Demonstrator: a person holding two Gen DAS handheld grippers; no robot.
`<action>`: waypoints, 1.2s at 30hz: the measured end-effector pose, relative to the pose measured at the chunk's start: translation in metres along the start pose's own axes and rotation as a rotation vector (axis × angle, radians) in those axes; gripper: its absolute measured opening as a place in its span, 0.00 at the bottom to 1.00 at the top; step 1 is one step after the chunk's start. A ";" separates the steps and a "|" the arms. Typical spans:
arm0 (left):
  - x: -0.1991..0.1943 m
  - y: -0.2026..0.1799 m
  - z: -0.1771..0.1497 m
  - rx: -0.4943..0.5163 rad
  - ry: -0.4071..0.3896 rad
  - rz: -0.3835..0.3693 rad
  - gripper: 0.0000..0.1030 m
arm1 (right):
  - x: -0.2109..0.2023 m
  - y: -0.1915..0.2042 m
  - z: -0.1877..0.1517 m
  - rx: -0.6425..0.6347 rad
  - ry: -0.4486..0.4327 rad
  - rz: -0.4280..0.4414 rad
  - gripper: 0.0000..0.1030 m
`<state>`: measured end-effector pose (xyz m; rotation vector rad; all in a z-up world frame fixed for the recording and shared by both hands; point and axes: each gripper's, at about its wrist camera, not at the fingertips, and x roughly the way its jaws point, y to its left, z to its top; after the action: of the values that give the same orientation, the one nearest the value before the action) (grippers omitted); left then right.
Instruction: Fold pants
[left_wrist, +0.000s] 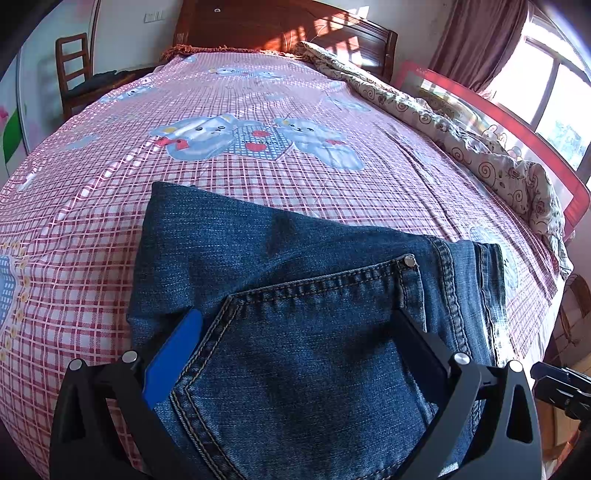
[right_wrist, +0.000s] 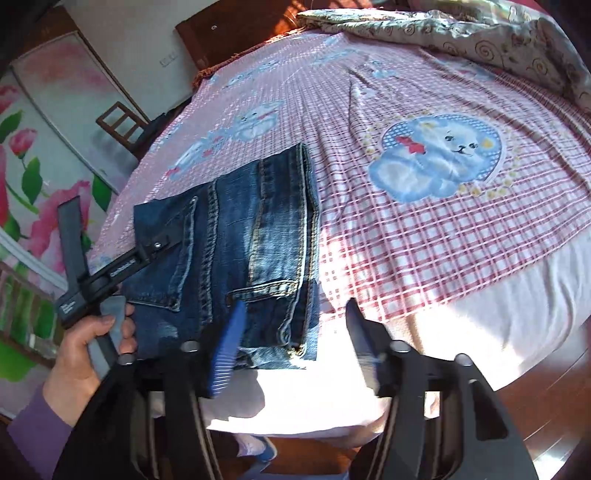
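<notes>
**Folded jeans at the near bed edge**

The jeans (left_wrist: 295, 295) are seen folded into a compact block on the pink checked sheet (left_wrist: 92, 221), filling the lower centre of the left wrist view. The left gripper (left_wrist: 299, 328) is spread wide over the back pocket (left_wrist: 314, 350). The right gripper (right_wrist: 295, 321) is held wide apart at the lower centre, nothing gripped. A crumpled quilt (left_wrist: 480, 147) is seen at the right.

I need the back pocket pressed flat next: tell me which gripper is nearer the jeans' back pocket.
Left. The left gripper is open, its fingers straddling the back pocket of the jeans. The right gripper hovers open off the jeans' near corner at the bed edge.
</notes>
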<state>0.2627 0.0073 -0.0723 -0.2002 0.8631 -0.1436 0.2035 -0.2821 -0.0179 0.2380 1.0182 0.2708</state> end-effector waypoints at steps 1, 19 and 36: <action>0.000 0.000 0.000 -0.002 0.000 -0.003 0.98 | 0.008 0.003 -0.001 -0.032 0.014 0.003 0.62; -0.087 0.080 -0.099 -0.293 0.047 -0.384 0.82 | 0.044 0.020 -0.015 -0.119 0.093 -0.051 0.71; -0.072 0.108 -0.105 -0.364 0.108 -0.352 0.27 | 0.018 -0.046 -0.014 0.350 0.089 0.337 0.55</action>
<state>0.1406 0.1151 -0.1106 -0.6913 0.9520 -0.3280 0.2058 -0.3181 -0.0537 0.7238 1.1093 0.4097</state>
